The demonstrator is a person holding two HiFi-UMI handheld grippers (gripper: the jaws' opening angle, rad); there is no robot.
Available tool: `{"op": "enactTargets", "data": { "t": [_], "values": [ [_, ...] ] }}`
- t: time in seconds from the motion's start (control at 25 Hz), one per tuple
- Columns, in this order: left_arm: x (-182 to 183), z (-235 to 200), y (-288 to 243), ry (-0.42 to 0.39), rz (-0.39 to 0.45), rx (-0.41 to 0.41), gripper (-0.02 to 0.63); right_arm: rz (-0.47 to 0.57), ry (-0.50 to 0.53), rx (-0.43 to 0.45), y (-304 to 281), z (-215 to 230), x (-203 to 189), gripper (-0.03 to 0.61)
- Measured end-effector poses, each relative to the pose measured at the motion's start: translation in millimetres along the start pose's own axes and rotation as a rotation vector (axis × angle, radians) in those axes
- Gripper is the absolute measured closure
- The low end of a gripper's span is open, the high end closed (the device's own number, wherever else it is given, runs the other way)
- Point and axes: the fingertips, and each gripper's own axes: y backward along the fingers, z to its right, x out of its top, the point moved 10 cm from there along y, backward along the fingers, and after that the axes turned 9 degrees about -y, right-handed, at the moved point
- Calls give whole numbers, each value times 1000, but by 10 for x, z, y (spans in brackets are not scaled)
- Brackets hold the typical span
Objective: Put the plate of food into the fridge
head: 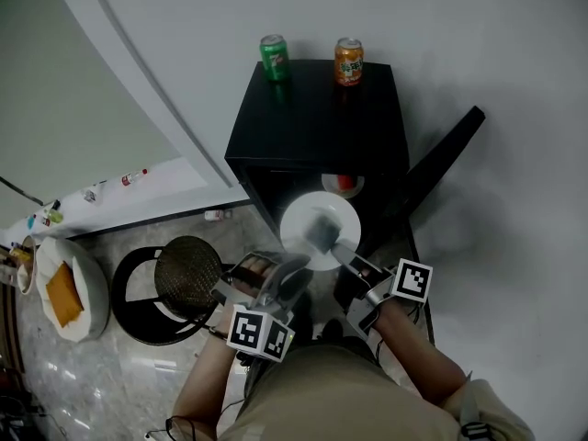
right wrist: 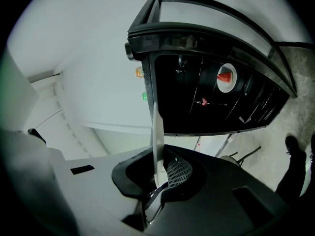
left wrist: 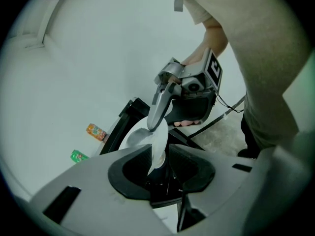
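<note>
A white plate hangs level in front of the open black fridge. My right gripper is shut on its near right rim; in the right gripper view the plate stands edge-on, pinched between the jaws. My left gripper is at the near left rim. There the plate lies in the gap between the jaws, which stand apart from it, and the right gripper reaches in from above. Inside the fridge sits a second plate with red food.
A green can and an orange can stand on the fridge top. The fridge door swings out to the right. A black round stool is at my left, with a white dish of orange food further left.
</note>
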Motion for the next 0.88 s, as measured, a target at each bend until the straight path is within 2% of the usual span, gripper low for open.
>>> {"op": "enactTargets", "data": {
  "t": [0.36, 0.88],
  "values": [
    [-119, 56, -93, 12, 12, 5, 522, -1, 22, -46, -83, 62, -15, 538],
    [-670, -83, -197, 29, 86, -23, 531, 72, 39, -103, -519, 108, -37, 538]
  ]
}}
